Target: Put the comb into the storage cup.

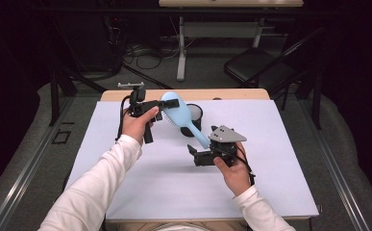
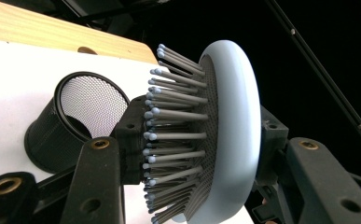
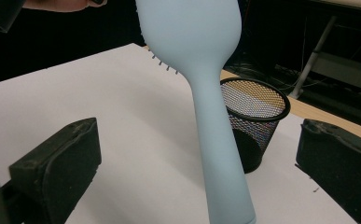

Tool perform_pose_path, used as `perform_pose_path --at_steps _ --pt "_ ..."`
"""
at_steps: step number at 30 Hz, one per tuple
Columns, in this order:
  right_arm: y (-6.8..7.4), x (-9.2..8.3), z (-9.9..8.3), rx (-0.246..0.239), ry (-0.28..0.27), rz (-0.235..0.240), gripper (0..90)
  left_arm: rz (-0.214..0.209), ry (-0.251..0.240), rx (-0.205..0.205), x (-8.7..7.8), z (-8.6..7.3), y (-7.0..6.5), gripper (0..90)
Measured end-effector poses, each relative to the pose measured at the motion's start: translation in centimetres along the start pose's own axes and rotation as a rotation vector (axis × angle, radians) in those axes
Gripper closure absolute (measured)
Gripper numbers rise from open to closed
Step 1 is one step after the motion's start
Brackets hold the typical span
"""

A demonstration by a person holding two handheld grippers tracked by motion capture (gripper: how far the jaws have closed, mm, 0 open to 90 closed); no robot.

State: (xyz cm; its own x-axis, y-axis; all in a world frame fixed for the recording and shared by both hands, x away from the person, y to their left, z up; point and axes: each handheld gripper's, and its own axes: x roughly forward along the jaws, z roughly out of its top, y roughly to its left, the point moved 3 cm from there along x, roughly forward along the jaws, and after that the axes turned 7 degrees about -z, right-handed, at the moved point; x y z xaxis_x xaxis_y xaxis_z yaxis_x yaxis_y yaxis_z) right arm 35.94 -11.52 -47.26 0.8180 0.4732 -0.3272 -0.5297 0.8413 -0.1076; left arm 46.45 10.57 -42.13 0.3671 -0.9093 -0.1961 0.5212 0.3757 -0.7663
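Left gripper [image 1: 167, 107] pinching light-blue hairbrush [image 1: 181, 118] across its head: one jaw in the bristles, other on the smooth back, clear in left gripper view [image 2: 201, 154]. Brush held above the white table cover [image 1: 164, 178], handle slanting down toward right gripper [image 1: 197, 155].

Right gripper jaws spread, pads off the brush; right gripper view puts the handle [image 3: 222, 154] between the two pads with gaps on both sides, handle end at frame bottom. High view can't resolve that gap.

Left gripper view alone gives bristle side [image 2: 173, 135]: grey pins with pale tips, perforated pad. Right gripper view gives the plain back.

Black mesh cup [image 1: 194, 117] behind the brush, near the far table edge. Interior visible in both gripper views [image 2: 87, 109] [image 3: 255, 126]: mesh wall and dark bottom, contents not discernible.
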Motion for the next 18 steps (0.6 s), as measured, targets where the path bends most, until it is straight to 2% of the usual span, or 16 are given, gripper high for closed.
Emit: perform_pose_path --at_steps 11,16,18 --pt "-0.2 -0.1 0.0 0.005 -0.002 -0.002 0.0 0.027 -0.038 0.067 -0.7 0.7 -0.8 50.4" --pt "-0.2 -0.1 0.0 0.004 -0.002 -0.004 0.0 0.039 -0.04 0.104 -0.9 1.0 -1.2 50.4" --pt "-0.2 -0.2 0.0 0.005 -0.001 -0.003 0.0 0.037 -0.046 0.105 -0.9 1.1 -1.3 50.4"
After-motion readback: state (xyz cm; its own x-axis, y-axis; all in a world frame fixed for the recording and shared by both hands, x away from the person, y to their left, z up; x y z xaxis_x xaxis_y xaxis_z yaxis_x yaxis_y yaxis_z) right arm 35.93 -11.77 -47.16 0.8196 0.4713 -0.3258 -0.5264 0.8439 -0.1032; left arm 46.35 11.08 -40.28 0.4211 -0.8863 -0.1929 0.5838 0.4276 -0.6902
